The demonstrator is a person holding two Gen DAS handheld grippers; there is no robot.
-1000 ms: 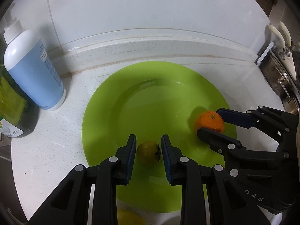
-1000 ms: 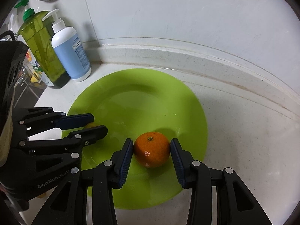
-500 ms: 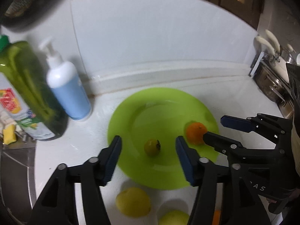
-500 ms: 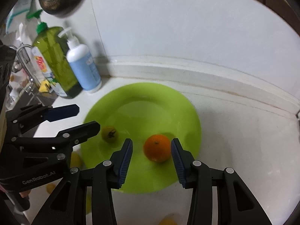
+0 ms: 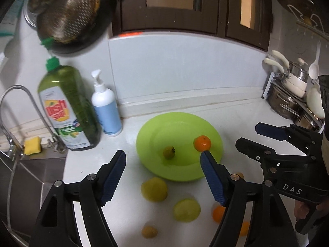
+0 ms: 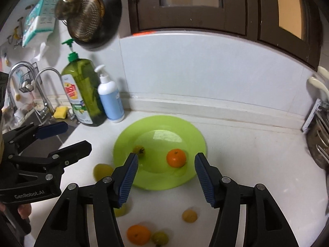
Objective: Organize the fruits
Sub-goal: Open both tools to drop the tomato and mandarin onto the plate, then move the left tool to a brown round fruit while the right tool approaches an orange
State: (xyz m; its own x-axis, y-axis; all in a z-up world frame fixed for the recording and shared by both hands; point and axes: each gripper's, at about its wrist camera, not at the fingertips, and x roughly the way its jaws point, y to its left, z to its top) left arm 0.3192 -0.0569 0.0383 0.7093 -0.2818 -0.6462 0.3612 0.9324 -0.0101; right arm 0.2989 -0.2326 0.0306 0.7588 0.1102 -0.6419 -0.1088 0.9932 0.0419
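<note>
A lime-green plate (image 5: 176, 127) (image 6: 164, 127) lies on the white counter. On it rest an orange (image 5: 202, 143) (image 6: 176, 158) and a small yellow-green fruit (image 5: 169, 153) (image 6: 139, 150). My left gripper (image 5: 163, 155) (image 6: 76, 136) hangs above and short of the plate, its jaws opening, with nothing held between them. My right gripper (image 6: 166, 157) (image 5: 249, 134) hovers beside it on the right, its jaws also opening and holding nothing. Several loose fruits lie on the counter in front of the plate, among them a yellow one (image 5: 154, 189) and an orange one (image 6: 138, 234).
A green dish-soap bottle (image 5: 70, 111) and a white-and-blue pump bottle (image 5: 105, 107) stand left of the plate, by the faucet (image 5: 20, 103) and sink. A rack of pots (image 5: 292, 94) is at the right. A strainer (image 5: 65, 16) hangs on the wall.
Both grippers opened off the small fruit and the orange, which stay on the plate. Both then rose and drew back, so the counter, bottles and loose fruit came into view.
</note>
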